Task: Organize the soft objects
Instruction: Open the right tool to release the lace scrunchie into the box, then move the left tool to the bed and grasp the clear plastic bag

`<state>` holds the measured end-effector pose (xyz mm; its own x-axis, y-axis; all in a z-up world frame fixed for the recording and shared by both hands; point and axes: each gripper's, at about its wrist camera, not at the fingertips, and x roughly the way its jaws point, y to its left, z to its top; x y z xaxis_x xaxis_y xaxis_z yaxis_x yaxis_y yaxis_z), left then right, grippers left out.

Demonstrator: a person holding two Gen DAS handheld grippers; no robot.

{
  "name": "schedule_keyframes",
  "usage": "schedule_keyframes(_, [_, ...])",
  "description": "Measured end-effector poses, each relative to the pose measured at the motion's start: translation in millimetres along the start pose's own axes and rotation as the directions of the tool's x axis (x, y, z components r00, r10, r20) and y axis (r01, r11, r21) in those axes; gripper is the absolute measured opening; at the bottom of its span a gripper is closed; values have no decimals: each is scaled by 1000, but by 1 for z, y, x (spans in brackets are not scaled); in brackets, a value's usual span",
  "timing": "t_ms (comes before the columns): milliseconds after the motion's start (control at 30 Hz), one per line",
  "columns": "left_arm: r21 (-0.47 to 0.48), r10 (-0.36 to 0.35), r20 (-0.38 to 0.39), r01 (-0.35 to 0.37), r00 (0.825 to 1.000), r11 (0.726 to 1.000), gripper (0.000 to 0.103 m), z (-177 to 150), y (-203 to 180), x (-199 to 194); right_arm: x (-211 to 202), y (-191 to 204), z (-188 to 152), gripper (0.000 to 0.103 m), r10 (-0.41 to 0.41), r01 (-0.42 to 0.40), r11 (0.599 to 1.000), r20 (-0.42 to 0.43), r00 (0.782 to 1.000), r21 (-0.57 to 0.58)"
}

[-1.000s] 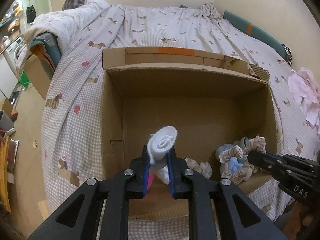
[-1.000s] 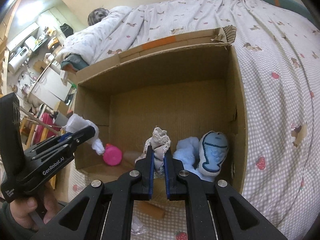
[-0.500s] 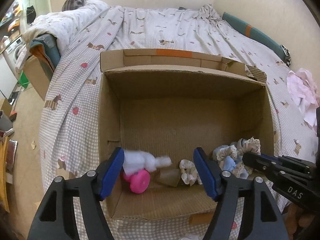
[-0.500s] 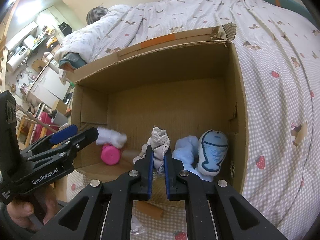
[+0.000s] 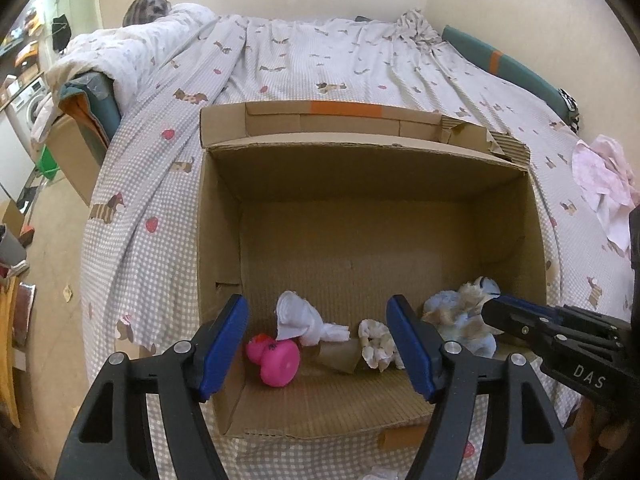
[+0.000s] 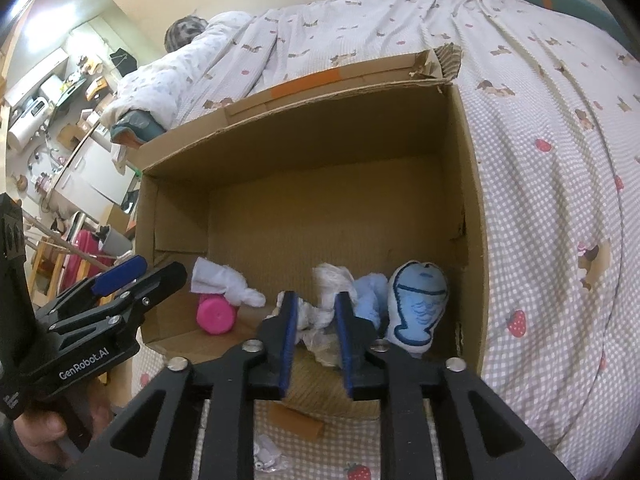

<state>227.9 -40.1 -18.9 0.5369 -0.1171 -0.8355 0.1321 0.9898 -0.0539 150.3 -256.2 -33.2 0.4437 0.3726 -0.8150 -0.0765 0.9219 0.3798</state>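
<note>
Both tools gape: left tool (image 5: 318, 346) above white sock (image 5: 298, 318), right tool (image 6: 316, 330) around scrunchie (image 6: 326, 304).

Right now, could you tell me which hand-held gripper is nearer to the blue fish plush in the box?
The right hand-held gripper: it is open just left of the blue fish plush. The left hand-held gripper is open at the box's opposite side, by the pink toy.
</note>
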Motion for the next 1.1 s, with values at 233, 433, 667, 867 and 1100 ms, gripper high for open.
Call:
schedule_keyframes(233, [5, 8, 11, -8, 1000, 1000, 69, -1, 0, -3, -7, -6, 3, 100, -29, 27, 998, 41, 999, 52])
schedule_keyframes(433, [-11, 13, 17, -13, 1000, 1000, 69, -2, 4, -7, -8, -8, 3, 102, -44, 42, 997, 31, 999, 68])
schedule_keyframes(667, [-48, 26, 16, -25, 1000, 999, 69, -10, 16, -23, -19, -8, -2, 103, -46, 41, 996, 68, 997, 76])
schedule_keyframes(867, [-44, 58, 38, -56, 998, 997, 69, -20, 21, -42, -38, -4, -12, 103, -56, 49, 997, 119, 991, 58])
schedule_keyframes(1100, [-54, 60, 57, -57, 997, 997, 86, -32, 25, -57, -56, -5, -21, 103, -49, 42, 998, 145, 988, 55])
